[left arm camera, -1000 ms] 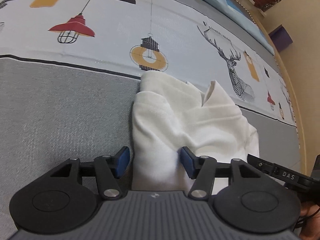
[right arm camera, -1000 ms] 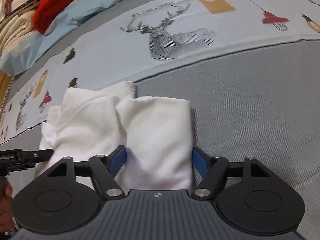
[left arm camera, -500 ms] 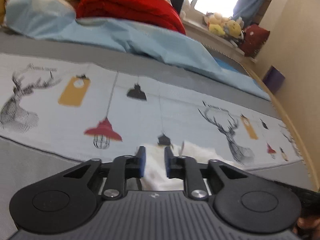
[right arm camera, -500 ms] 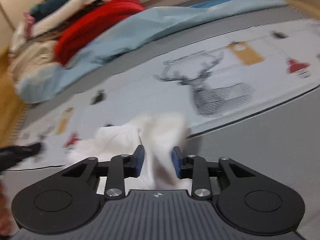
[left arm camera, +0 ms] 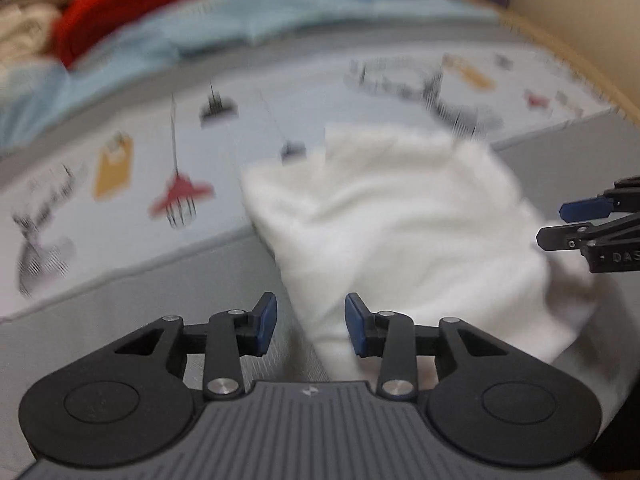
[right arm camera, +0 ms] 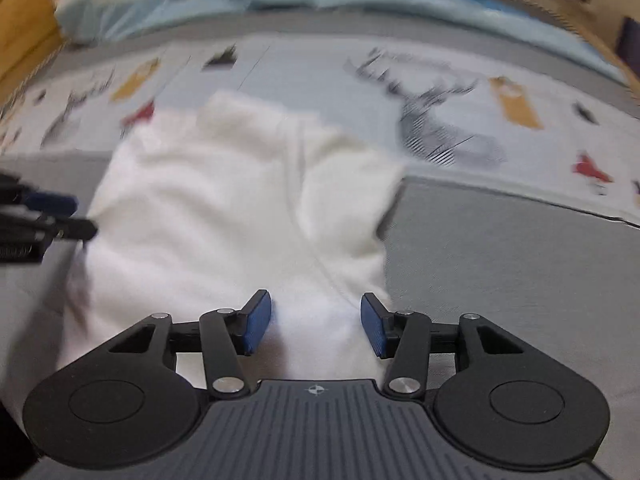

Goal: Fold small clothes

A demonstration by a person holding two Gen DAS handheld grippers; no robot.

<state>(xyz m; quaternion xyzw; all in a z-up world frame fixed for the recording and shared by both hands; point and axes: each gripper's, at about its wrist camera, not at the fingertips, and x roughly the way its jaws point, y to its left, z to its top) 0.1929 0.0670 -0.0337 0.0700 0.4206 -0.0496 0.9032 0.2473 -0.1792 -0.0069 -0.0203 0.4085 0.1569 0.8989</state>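
White crumpled cotton garment (right arm camera: pixel 240 208) lies on the grey printed bed cover (right arm camera: pixel 500 248), between our tools. Left tool (left arm camera: pixel 310 330) and right tool (right arm camera: pixel 316 330) both gape wide, near hem edge between pads, nothing gripped.

Motion blur smears both views, so the printed lamps and deer on the bedspread (left arm camera: pixel 120 184) and the folds of the white garment (right arm camera: pixel 224 216) cannot be made out. The right claw (left arm camera: pixel 592 224) is cut off by the left view's edge. The garment's near edge hides behind the left claw (left arm camera: pixel 308 328).
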